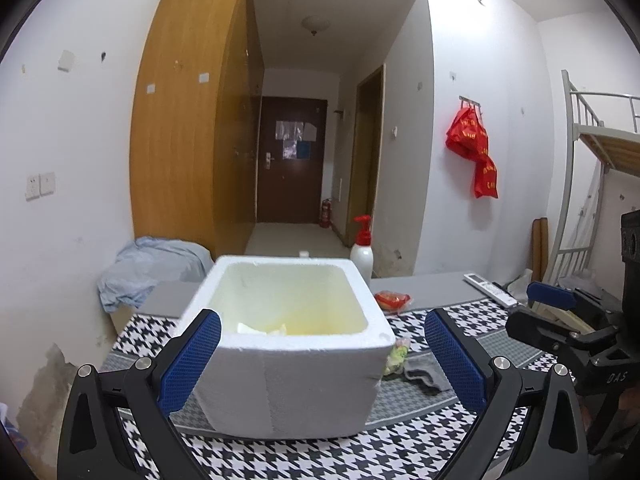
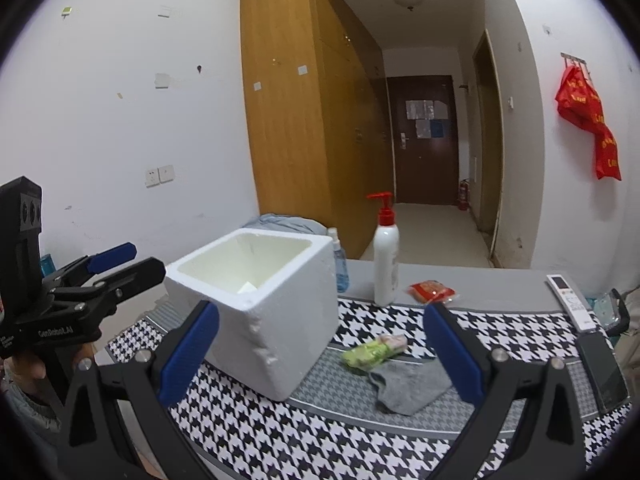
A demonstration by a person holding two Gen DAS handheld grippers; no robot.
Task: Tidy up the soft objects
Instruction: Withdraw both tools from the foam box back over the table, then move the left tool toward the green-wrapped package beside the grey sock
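Reaching next: I judge the coming move is a pick of the grey sock (image 2: 408, 386) for the foam box (image 2: 260, 300); nothing is held by either tool at this moment
Key relation: from my right gripper (image 2: 320, 356) the sock lies just ahead and a little right of centre, low on the cloth, close by the right-hand finger; its long axis runs roughly across my view, slanting down to the right
Nearer hand: the right one, I reckon; in the left wrist view the sock (image 1: 424, 376) sits off beyond the box's right corner, so my left gripper (image 1: 322, 360) would have to go round the box
Right tool: jaws spread wide, empty
Left tool: jaws spread wide, empty, with the box (image 1: 288, 344) framed between them; whether a pad touches the box wall I cannot tell
Box: open-topped, upright, on the houndstooth tablecloth (image 2: 400, 452), left of the sock and apart from it; something pale lies on its floor, too unclear to name
Neighbour: a green soft packet (image 2: 374, 354) touches or overlaps the sock's far edge; I could snag it by mistake
Farther off: pump bottle (image 2: 386, 256), small spray bottle (image 2: 340, 264), red packet (image 2: 432, 292), remote control (image 2: 570, 302) and a dark phone (image 2: 604, 372), all clear of the path, in my judgement
Obstacle: the box's near corner stands between sock and opening; I expect to lift over its rim
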